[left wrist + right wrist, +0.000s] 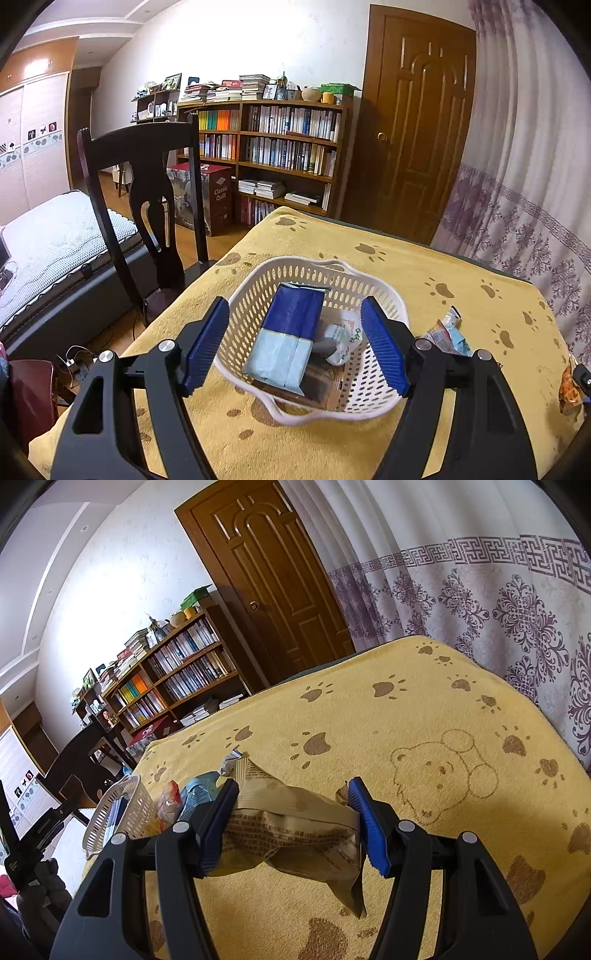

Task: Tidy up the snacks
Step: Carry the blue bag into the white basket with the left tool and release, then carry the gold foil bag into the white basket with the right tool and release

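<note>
basket (pixel 384 295) holds blue packet (pixel 288 332), white wrapper (pixel 345 336), brown packet (pixel 317 387).

Black hand-held gripper (pixel 295 347) frames, blue ribbed pads (pixel 384 349) (silver screws).

White perforated basket (pixel 384 299) sits on the bench, wavy rim, upright. Inside: blue/pale-blue packet (pixel 286 334) lying tilted on top, a white pouch with green print (pixel 345 338) beside it, brown packets (pixel 317 387) underneath. Beige snack bag with printed text (pixel 295 823) is crumpled, pinched between the right gripper (pixel 293 825) pads, lifted off the bench. Small loose wrappers (pixel 445 334) lie on the bench just right of the basket.
</note>
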